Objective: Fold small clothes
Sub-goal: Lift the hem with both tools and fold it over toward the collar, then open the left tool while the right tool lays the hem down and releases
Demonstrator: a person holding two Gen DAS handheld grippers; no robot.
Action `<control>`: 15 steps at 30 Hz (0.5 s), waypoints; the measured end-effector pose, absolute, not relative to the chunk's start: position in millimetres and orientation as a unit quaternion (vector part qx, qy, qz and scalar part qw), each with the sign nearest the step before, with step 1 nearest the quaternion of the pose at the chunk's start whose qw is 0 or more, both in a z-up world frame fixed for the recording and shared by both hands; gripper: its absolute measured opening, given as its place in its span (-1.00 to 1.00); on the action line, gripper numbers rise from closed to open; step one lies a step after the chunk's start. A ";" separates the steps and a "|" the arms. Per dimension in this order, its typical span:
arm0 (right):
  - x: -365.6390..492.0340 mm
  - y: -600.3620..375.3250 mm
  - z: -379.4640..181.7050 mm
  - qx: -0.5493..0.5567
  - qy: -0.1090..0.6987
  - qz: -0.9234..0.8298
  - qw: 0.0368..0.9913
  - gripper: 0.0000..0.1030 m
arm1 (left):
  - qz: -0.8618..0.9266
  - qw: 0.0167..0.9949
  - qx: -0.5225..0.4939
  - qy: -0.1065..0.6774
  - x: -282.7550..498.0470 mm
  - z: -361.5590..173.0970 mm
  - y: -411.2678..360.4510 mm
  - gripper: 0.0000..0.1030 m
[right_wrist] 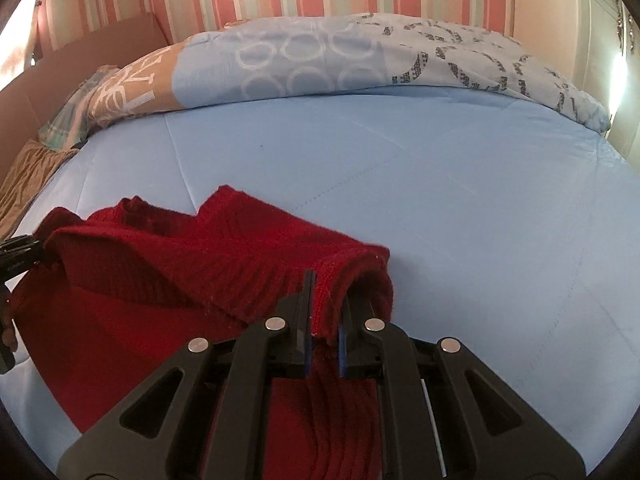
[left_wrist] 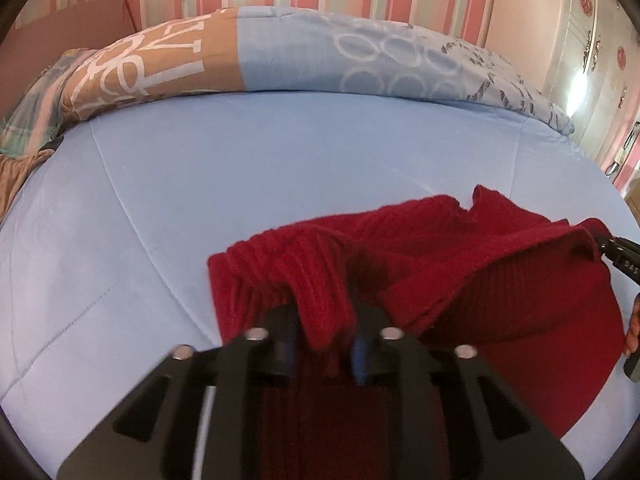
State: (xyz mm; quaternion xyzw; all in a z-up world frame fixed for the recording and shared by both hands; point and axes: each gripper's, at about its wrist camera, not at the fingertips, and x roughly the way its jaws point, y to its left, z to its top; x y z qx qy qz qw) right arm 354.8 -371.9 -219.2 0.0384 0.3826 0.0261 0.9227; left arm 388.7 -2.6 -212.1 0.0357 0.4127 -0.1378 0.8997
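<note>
Two black grippers hold opposite corners of a dark red ribbed knit garment [right_wrist: 168, 264] over a light blue quilted bed cover [right_wrist: 460, 184]. Right gripper [right_wrist: 324, 316] pinches its fold tight. Left gripper [left_wrist: 326, 320] jaws sit narrowly parted, cloth between, grip unclear.

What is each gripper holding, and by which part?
Right gripper pinches the red knit garment by its ribbed edge. Left gripper straddles another ribbed edge; its grip is unclear.

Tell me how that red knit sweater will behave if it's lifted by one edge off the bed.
The red sweater probably flops: it already drapes in soft folds from the right gripper. Its thick ribbed knit suggests it will sag and stretch rather than hold a shape. It looks fuzzy, so it likely drags on the blue bedcover instead of sliding freely.
</note>
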 end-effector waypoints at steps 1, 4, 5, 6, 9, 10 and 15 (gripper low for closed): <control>358.0 -373.4 -217.3 0.043 0.382 0.025 0.923 -0.82 | -0.126 0.904 0.038 0.407 387.9 -205.0 1.7 0.18; 372.4 -383.5 -210.9 0.077 0.386 0.019 0.919 -0.81 | -0.098 0.923 0.039 0.370 380.2 -178.0 23.0 0.59; 376.1 -385.2 -210.9 0.085 0.390 0.017 0.917 -0.81 | -0.088 0.927 0.037 0.363 378.0 -169.4 32.1 0.59; 380.0 -386.1 -212.1 0.089 0.396 0.015 0.914 -0.80 | -0.080 0.929 0.036 0.359 376.5 -163.0 41.0 0.59; 387.5 -387.5 -220.3 0.104 0.418 0.018 0.902 -0.52 | -0.068 0.930 0.030 0.360 374.0 -156.3 58.4 0.59; 385.7 -388.5 -220.0 0.115 0.417 0.026 0.901 -0.31 | -0.071 0.928 0.029 0.365 372.8 -157.8 60.7 0.59; 359.3 -394.2 -197.5 0.134 0.365 0.023 0.921 0.91 | -0.097 0.914 0.066 0.389 366.1 -178.1 36.0 0.59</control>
